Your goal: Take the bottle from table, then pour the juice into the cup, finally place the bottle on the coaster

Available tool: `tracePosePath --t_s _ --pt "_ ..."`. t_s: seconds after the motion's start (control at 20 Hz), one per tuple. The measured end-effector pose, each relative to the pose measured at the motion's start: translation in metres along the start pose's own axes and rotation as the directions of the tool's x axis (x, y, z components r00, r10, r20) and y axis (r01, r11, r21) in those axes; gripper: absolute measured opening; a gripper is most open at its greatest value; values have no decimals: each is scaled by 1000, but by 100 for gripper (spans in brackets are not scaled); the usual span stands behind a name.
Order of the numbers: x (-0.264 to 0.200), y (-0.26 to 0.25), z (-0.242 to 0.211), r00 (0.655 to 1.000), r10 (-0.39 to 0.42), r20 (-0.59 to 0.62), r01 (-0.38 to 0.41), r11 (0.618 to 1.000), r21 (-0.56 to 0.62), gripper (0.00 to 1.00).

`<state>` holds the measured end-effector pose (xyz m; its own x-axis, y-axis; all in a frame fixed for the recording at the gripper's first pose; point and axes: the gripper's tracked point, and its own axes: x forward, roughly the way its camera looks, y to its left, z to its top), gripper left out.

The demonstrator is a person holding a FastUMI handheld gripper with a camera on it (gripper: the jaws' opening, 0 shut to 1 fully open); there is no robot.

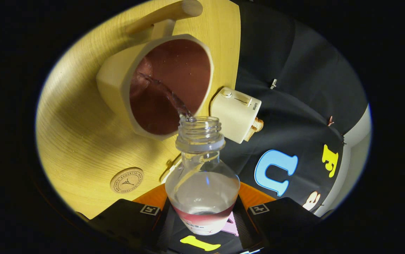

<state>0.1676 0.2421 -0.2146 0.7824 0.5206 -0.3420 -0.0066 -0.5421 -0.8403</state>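
Note:
My gripper (202, 215) is shut on a clear plastic bottle (202, 187), one finger pressing each side of its body. The bottle is uncapped and tilted, its open neck (198, 130) at the rim of a cream cup (117, 76) with a dark red inside (177, 70). A thin stream of clear liquid (167, 93) runs from the neck into the cup. Liquid still fills part of the bottle. A round wooden coaster (127, 180) lies flat on the table, beside the bottle and nearer my fingers than the cup.
The pale wooden table (72, 123) carries the cup and coaster. A small cream toaster (235, 114) with bread in it stands at the table's edge just beyond the bottle neck. A wooden rod (167, 14) lies past the cup. Black cloth hangs behind.

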Motion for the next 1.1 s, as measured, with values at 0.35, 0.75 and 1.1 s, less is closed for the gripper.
tracePosePath --t_s 0.35,0.75,1.1 --pt "3 -3 -1 1000 3 10 -2 998 -65 76" --pt "7 -12 9 999 -3 39 9 989 -150 76" --pt "6 -19 11 999 6 51 4 978 -209 76"
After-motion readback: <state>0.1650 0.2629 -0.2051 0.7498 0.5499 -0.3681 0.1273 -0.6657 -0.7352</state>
